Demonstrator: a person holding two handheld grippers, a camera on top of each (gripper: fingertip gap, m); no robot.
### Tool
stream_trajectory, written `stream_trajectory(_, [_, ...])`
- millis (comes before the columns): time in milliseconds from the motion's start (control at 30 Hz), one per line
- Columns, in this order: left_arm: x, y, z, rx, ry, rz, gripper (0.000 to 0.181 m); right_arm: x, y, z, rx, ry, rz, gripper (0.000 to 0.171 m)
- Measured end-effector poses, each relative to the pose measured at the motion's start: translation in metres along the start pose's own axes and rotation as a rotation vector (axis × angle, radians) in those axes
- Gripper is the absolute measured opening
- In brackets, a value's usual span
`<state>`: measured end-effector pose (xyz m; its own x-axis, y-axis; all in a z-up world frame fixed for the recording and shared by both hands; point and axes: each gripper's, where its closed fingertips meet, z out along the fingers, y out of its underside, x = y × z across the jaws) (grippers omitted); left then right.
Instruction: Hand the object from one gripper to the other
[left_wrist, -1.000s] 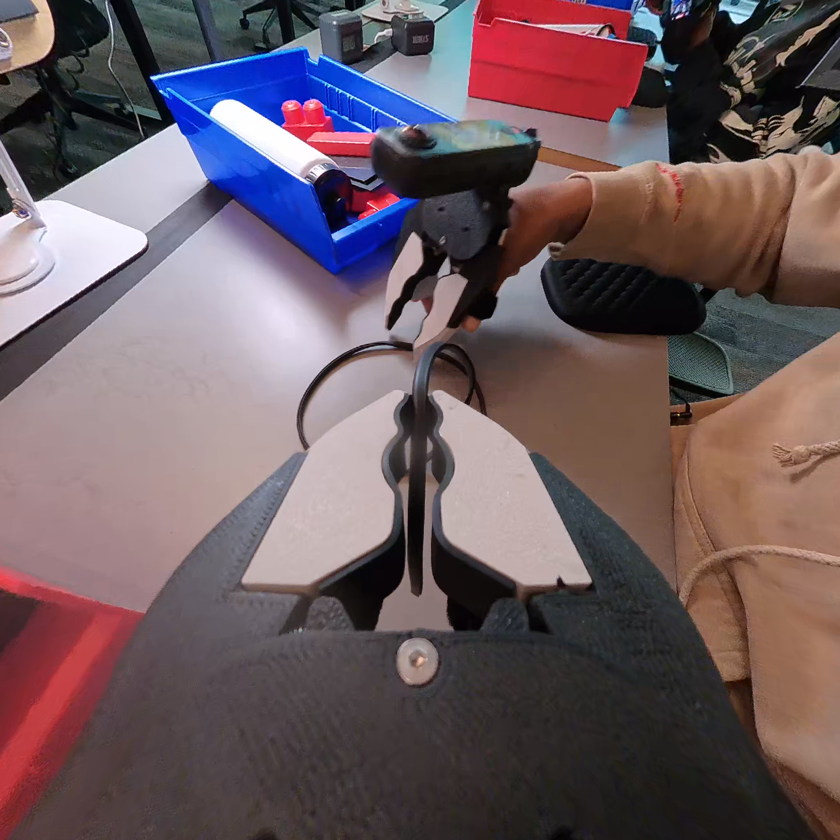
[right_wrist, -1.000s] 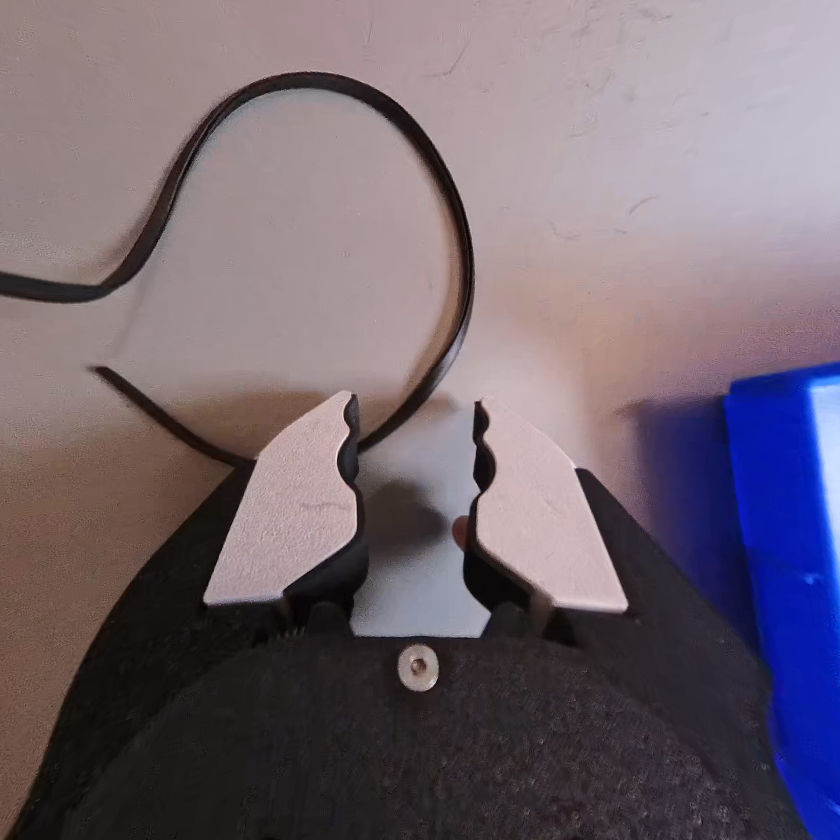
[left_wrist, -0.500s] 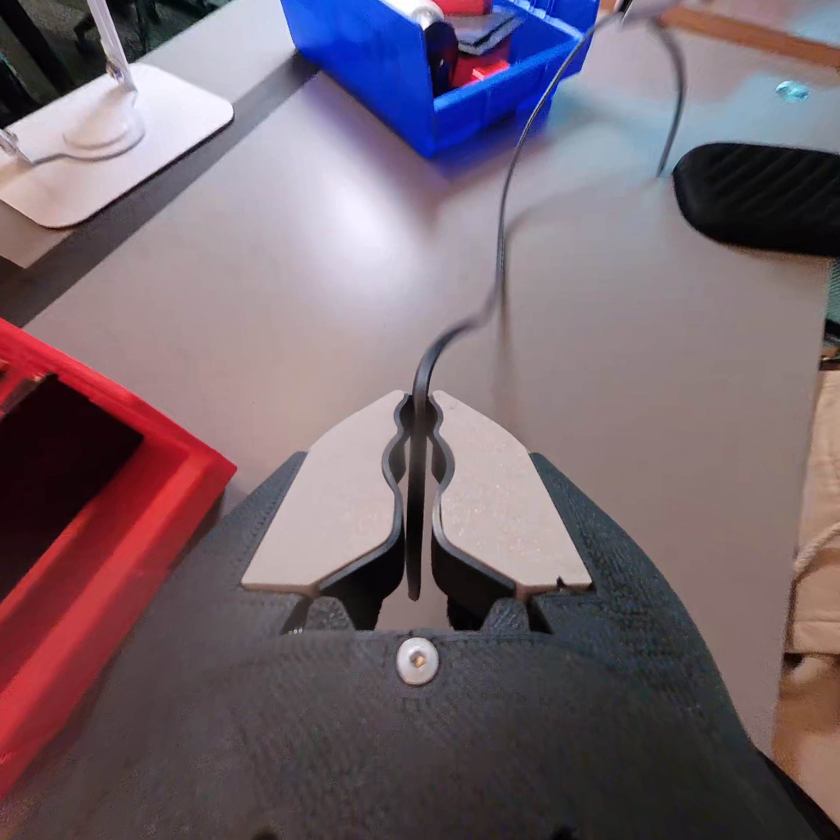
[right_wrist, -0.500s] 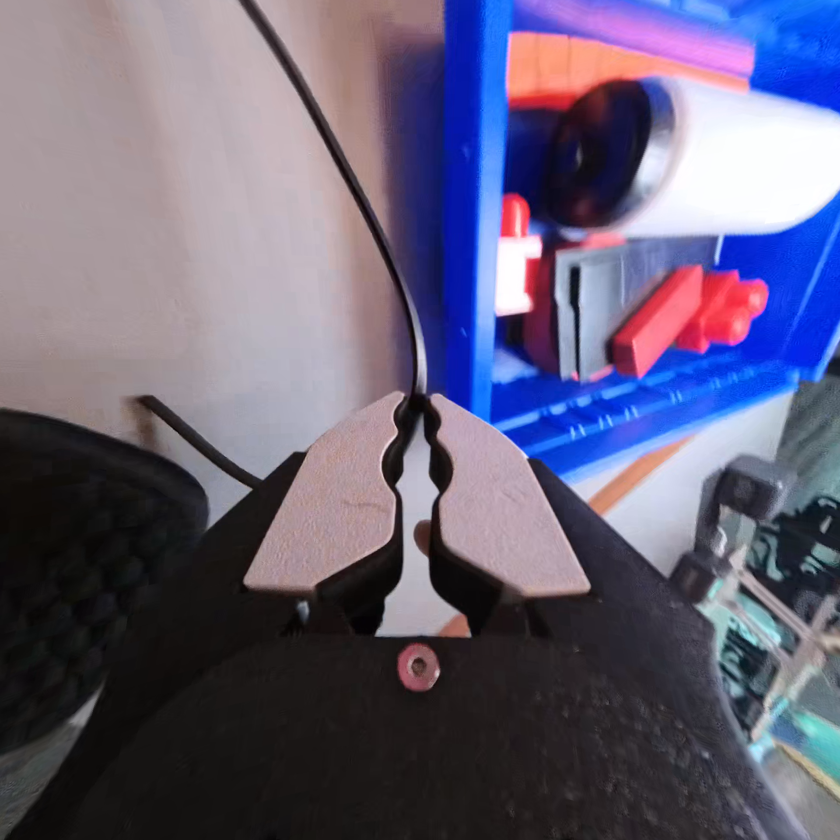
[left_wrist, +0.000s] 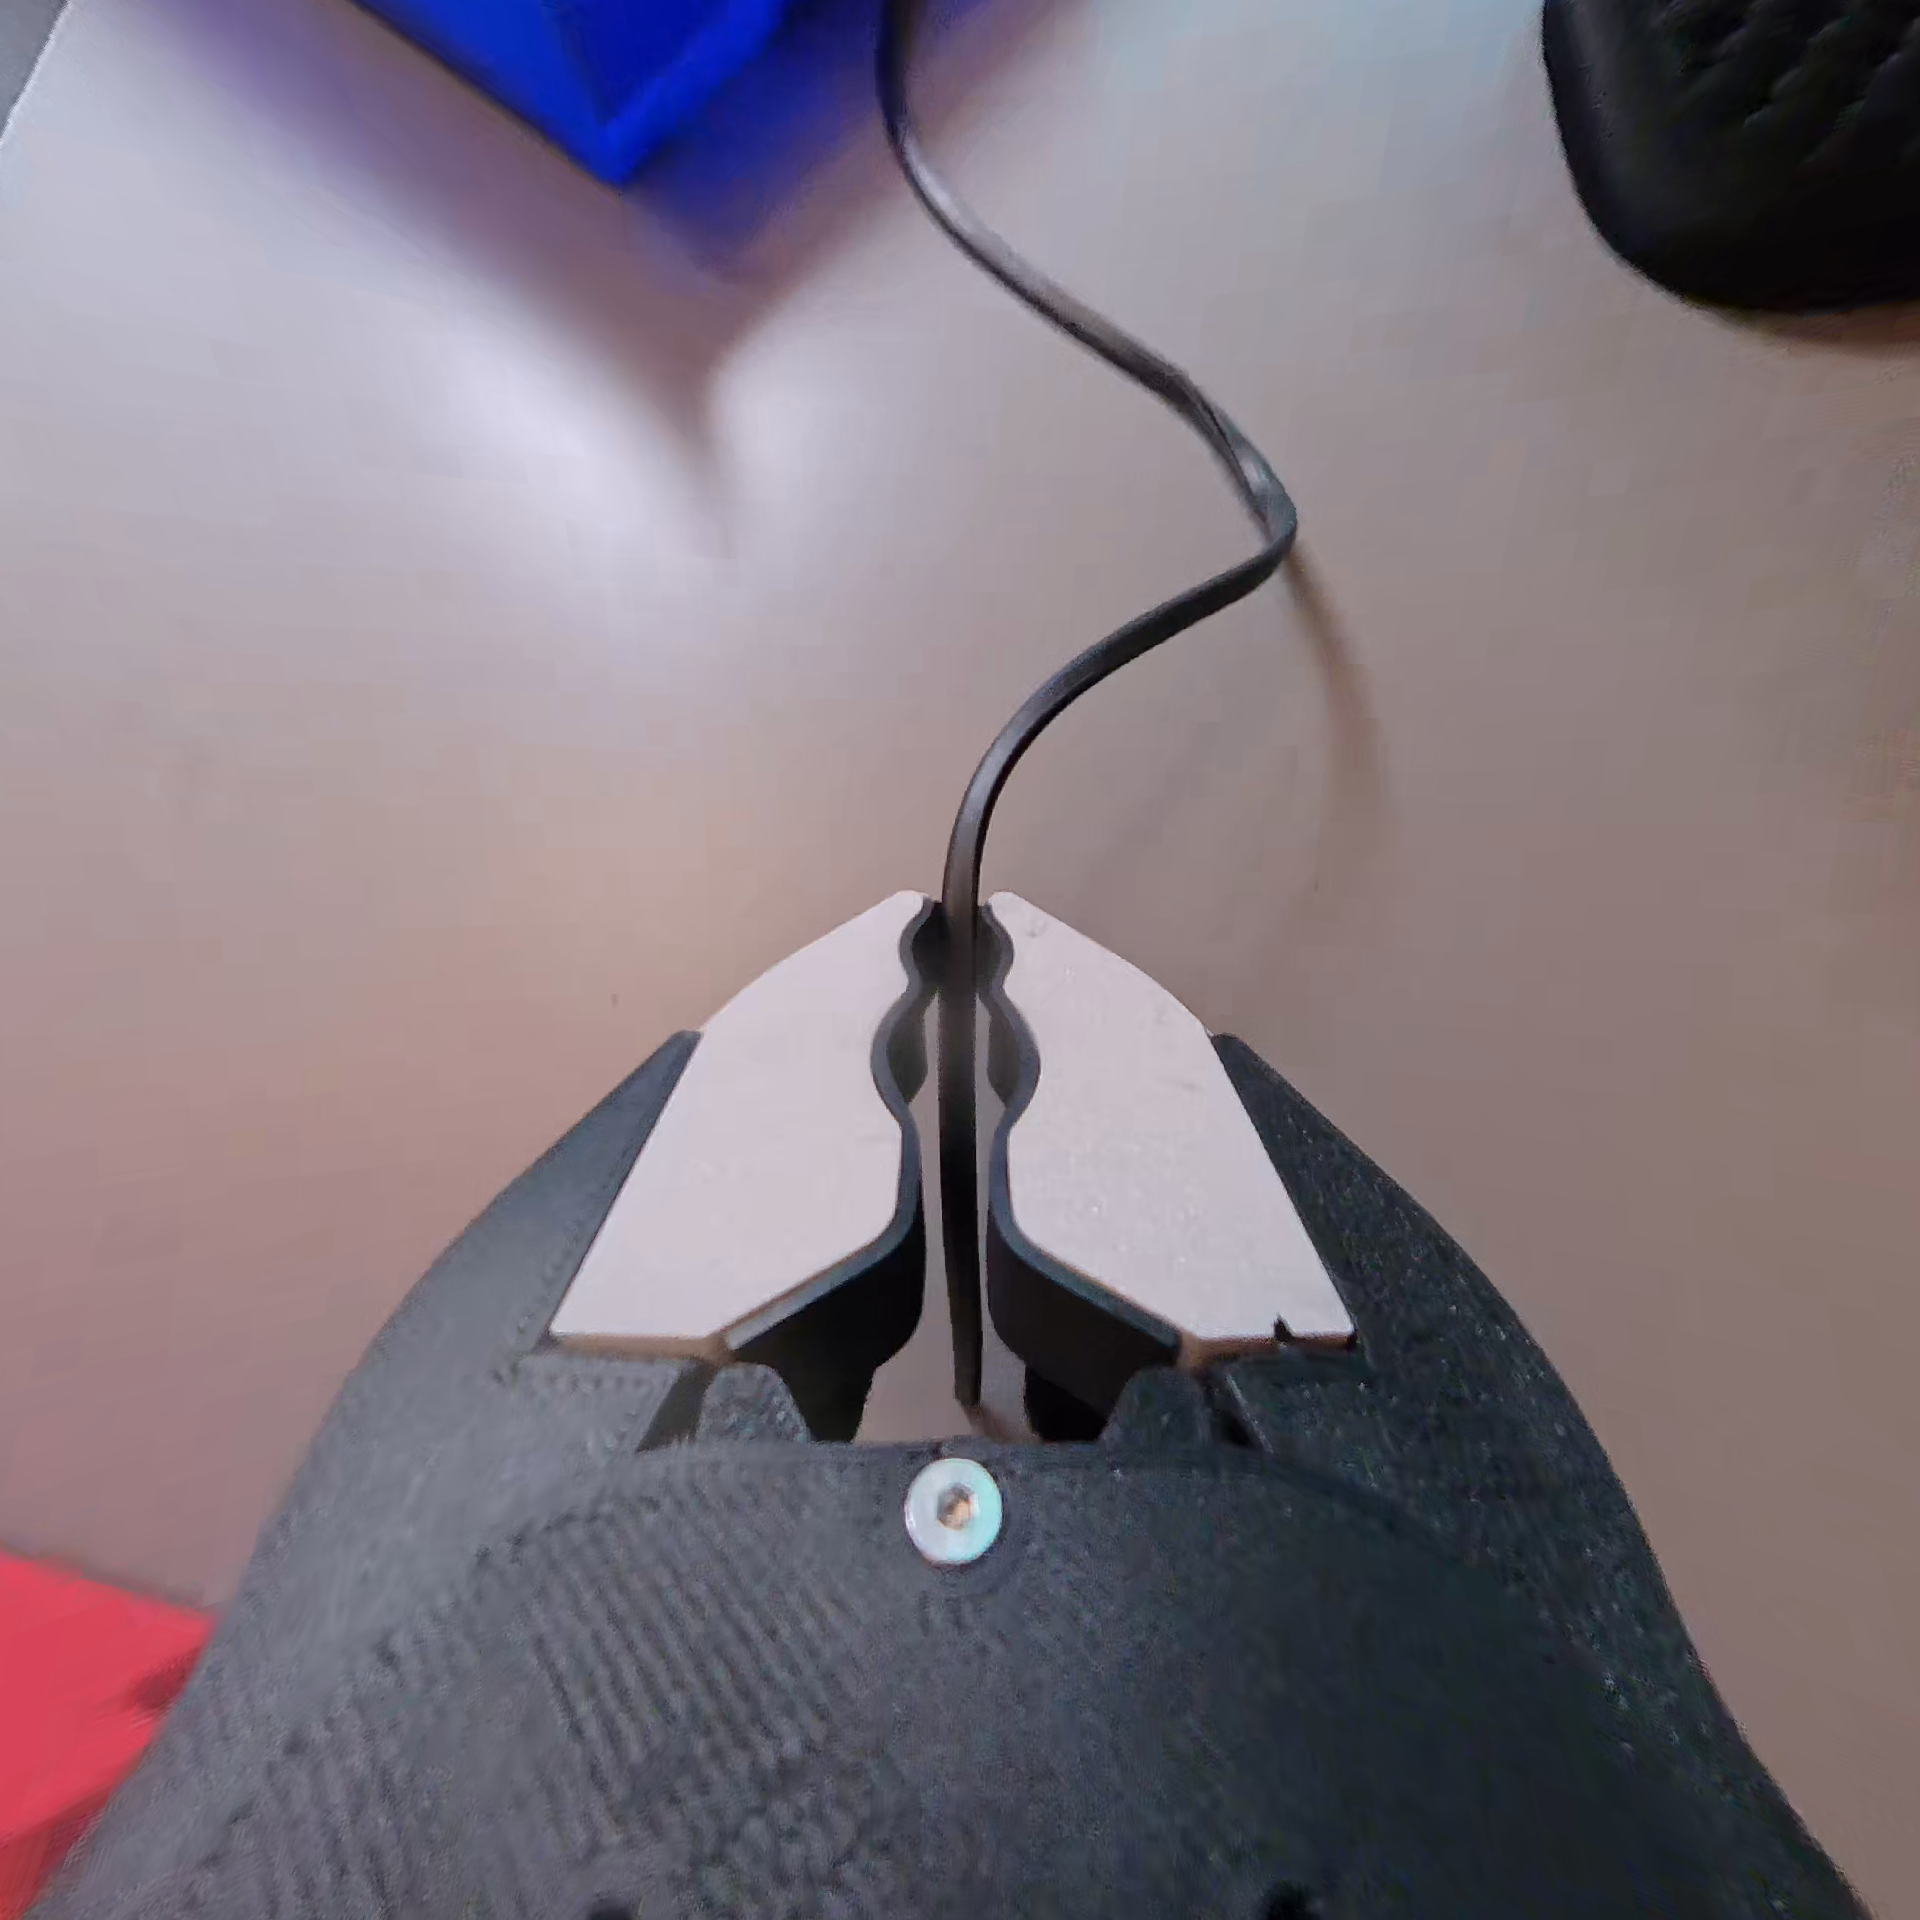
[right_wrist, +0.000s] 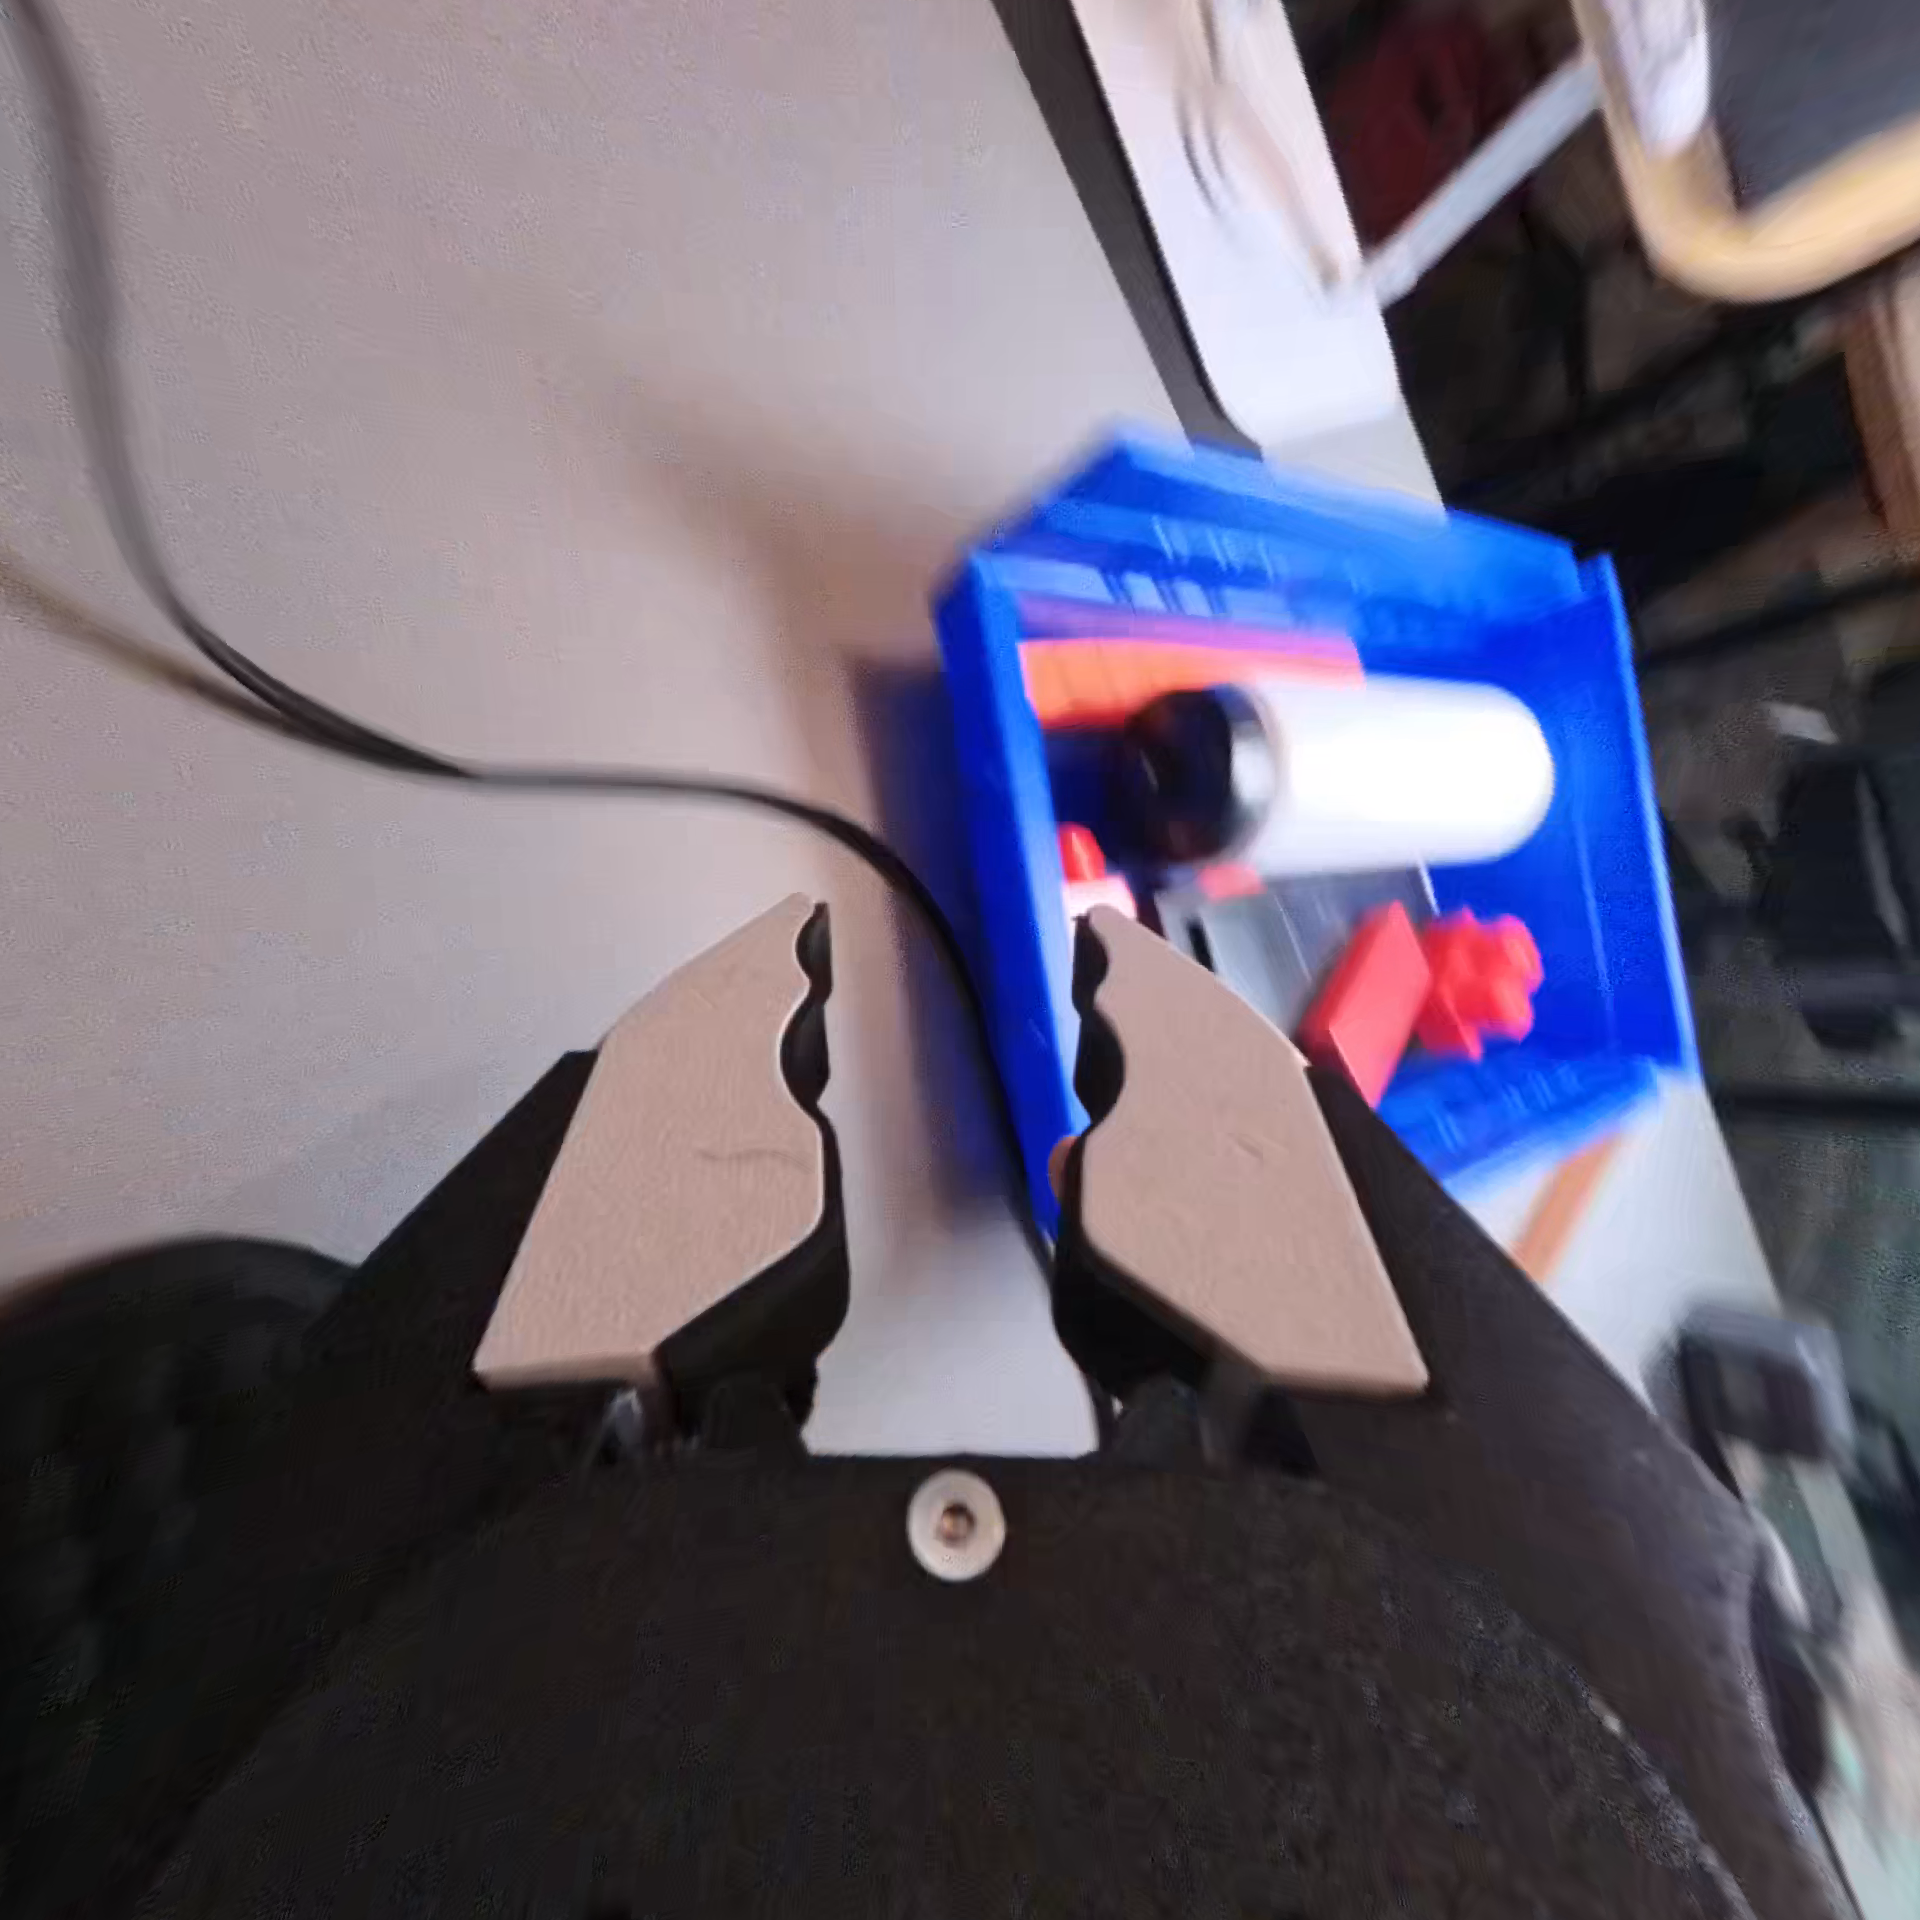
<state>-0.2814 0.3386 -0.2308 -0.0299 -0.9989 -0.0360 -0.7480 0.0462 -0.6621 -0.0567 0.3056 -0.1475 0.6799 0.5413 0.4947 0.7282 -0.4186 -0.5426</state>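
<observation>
Table: grey top, fills most of the left wrist view and the left half of the right wrist view.

Blue bin: stands on the table, far right in the right wrist view, blurred; only a corner of it shows at the far left in the left wrist view. It holds a white cylinder with a dark end cap and red blocks.

Black pad: far right corner of the left wrist view, at the table edge.

Red bin: a corner only, near left in the left wrist view.

Left gripper: clenched on the cable. The black flat cable runs lengthwise between the fingers, leaves at the tips, and curves away to the far side above the table.

Right gripper: released, fingers well apart, nothing between them. The cable passes just beyond its tips, sweeping in from the far left; whether it touches the right finger cannot be told because of blur.
</observation>
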Motion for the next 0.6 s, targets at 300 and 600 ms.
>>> stream_trajectory(300, [-0.023, -0.042, -0.013, 0.132, -0.066, 0.009, 0.012, -0.118, -0.135, 0.083, 0.235, -0.408, -0.180, 0.004])
stream_trajectory(600, [-0.050, -0.040, -0.023, 0.364, -0.076, -0.111, 0.038, -0.047, -0.144, 0.072, 0.406, -0.355, 0.073, 0.003])
